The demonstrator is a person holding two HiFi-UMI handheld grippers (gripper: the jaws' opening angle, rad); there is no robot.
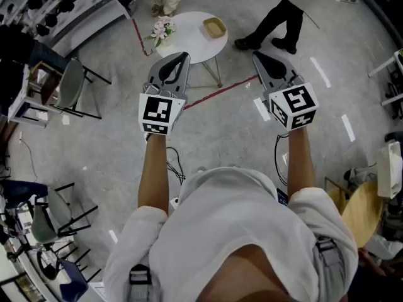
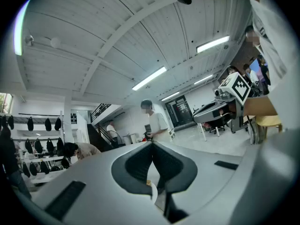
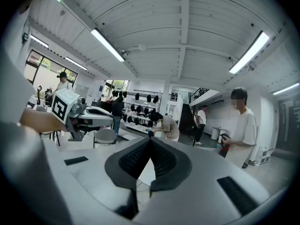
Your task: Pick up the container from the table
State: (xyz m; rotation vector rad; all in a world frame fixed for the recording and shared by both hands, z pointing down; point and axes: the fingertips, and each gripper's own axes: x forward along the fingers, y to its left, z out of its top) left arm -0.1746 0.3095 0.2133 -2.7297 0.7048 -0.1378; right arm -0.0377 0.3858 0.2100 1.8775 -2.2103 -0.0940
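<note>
the container (image 1: 215,26), a small tan open tray, sits on the round white worktop (image 1: 192,43), toward the worktop's 2 o'clock edge and at about 12 o'clock from the person. what lies in it is too small to tell. a bunch of pale pink flowers (image 1: 161,30) lies at the worktop's 9 o'clock edge, well apart from the container.

both tools are held out level over the floor, short of the worktop. the left tool (image 1: 183,56) points at the worktop's 7 o'clock rim; its own view shows it (image 2: 151,143) clenched, tips together. the right tool (image 1: 257,55) is out at 4 o'clock from the worktop, likewise clenched (image 3: 150,136), tips meeting.

the grey floor (image 1: 220,131) carries a red tape line (image 1: 220,90) passing under the worktop's legs. a grey chair (image 1: 72,83) stands at 9 o'clock, and a bystander's dark-trousered legs (image 1: 272,25) at 1 o'clock.

only the gripper views show the white ribbed ceiling (image 2: 117,36) with its strip lights (image 2: 149,78), and a person in a white t-shirt (image 3: 241,125) standing. each also catches the other tool's marker cube: the right one (image 2: 239,87) and the left one (image 3: 62,106).
</note>
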